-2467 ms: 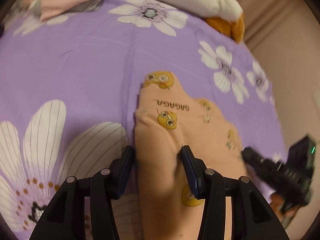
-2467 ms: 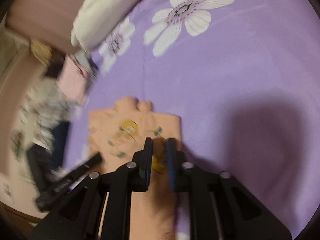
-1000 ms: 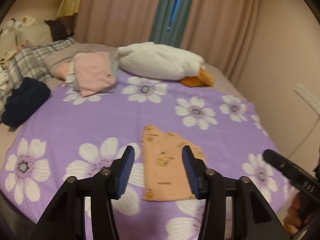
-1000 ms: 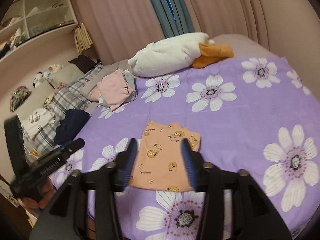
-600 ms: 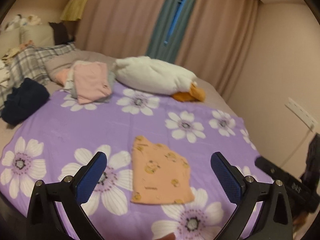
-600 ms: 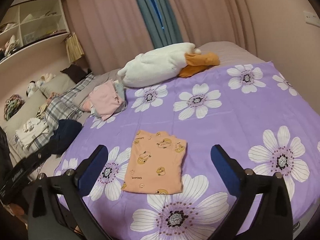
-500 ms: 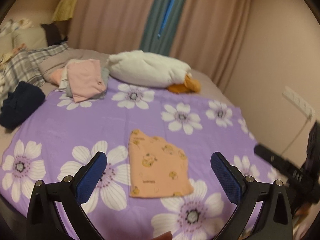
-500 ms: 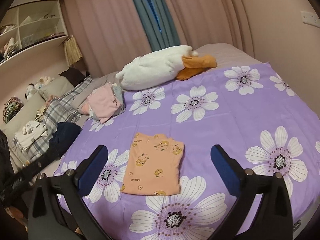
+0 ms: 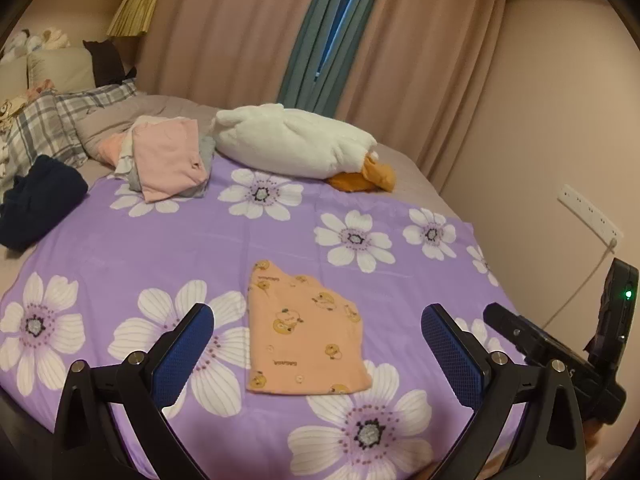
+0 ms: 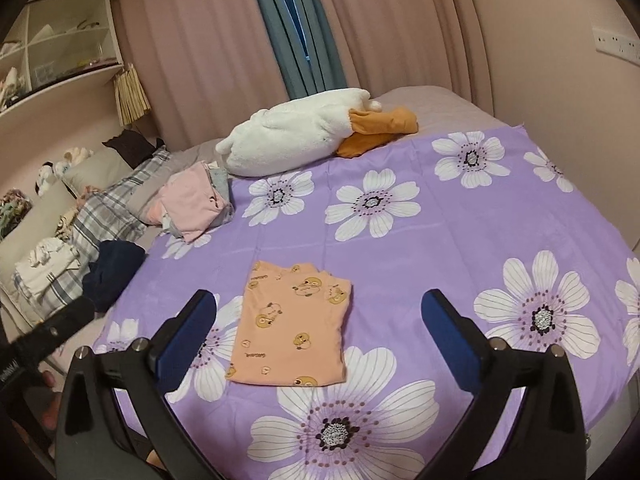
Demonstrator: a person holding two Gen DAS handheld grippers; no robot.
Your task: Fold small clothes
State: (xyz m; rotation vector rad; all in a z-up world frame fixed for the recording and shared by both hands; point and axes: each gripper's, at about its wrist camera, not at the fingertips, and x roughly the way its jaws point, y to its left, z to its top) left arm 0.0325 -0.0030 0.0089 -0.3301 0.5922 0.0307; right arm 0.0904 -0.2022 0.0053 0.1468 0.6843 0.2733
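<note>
Left wrist view: your left tool [image 9: 314,346] was spread wide, blue pads far apart, gripping nothing, held above the near edge of the bed. The folded orange garment [image 9: 302,330] with the yellow cartoon print lay flat on the purple floral sheet [image 9: 168,236], framed between the two fingers but well clear of both. Top edge slanted, higher on the left side. Your right tool [image 9: 560,356] showed at the right edge, off the sheet; from here I couldn't tell how it was set. Farther back: a white duck plush [image 9: 292,146] with an orange bill, a pile of folded pink and grey clothes [image 9: 168,160] just beside it, a dark navy garment [image 9: 36,200] at the left edge of the sheet, a plaid pillow [image 9: 56,124] behind that. Curtains [image 9: 332,36] along the back wall, power strip [image 9: 592,212] on the right wall.

Right wrist view: your right tool [image 10: 318,330] was also fully spread and empty, hanging above the bed's near edge. Same orange garment [image 10: 292,324] lay flat between the fingers, touching neither, a neat rectangle with one white flower of the sheet [image 10: 460,220] just below it. Left tool [image 10: 44,336] poked in at the left edge. Duck plush [image 10: 296,138], pink pile [image 10: 196,200] and navy garment [image 10: 114,272] lined the far-left side; shelves [image 10: 56,48] on the left wall.
</note>
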